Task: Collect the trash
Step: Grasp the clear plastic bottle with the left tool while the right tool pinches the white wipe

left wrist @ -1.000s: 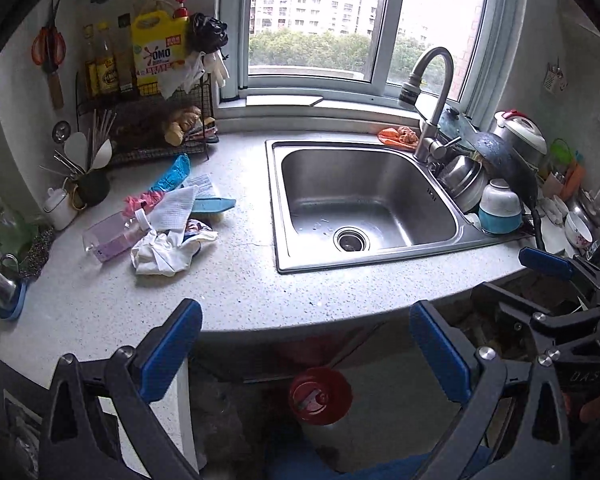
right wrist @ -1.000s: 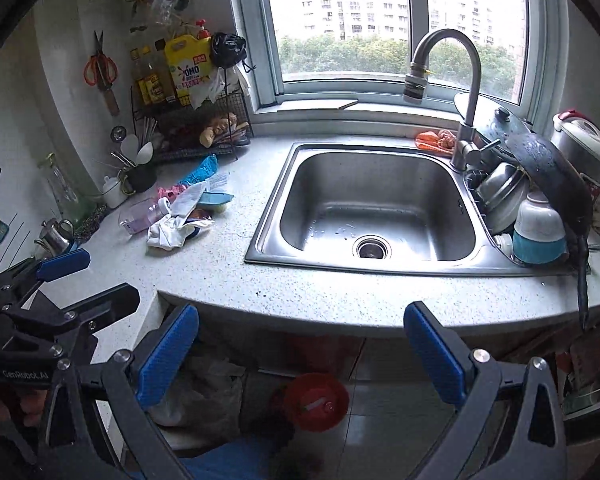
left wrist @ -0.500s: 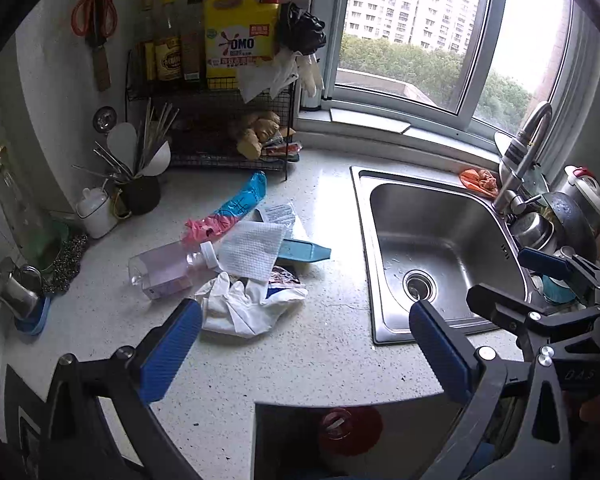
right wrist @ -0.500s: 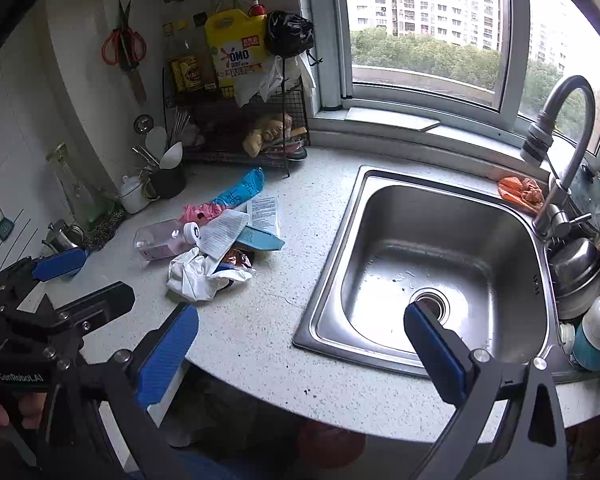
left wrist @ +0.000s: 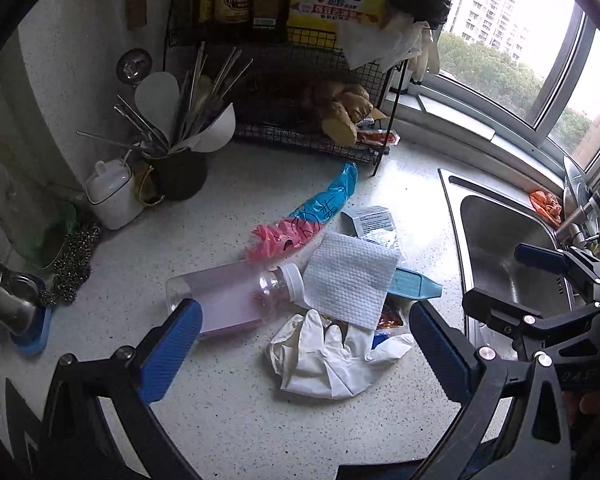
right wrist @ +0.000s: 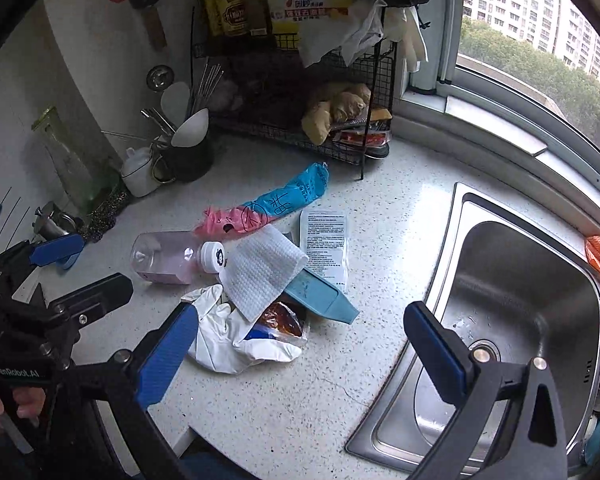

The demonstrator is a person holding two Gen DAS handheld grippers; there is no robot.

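Left wrist: claw [left wrist: 304, 344] agape above glove [left wrist: 332, 356]

The left gripper [left wrist: 304, 354] has black angular arms tipped with ribbed blue pads [left wrist: 168, 356], with silver screws at the joints. The right gripper [right wrist: 300, 354] is built alike: black struts, blue ribbed pads [right wrist: 434, 354], silver bolt heads. At the lower left of the right wrist view, white "GenRobot.AI" lettering marks the left gripper's black body, with bare fingers [right wrist: 24, 400] below it.
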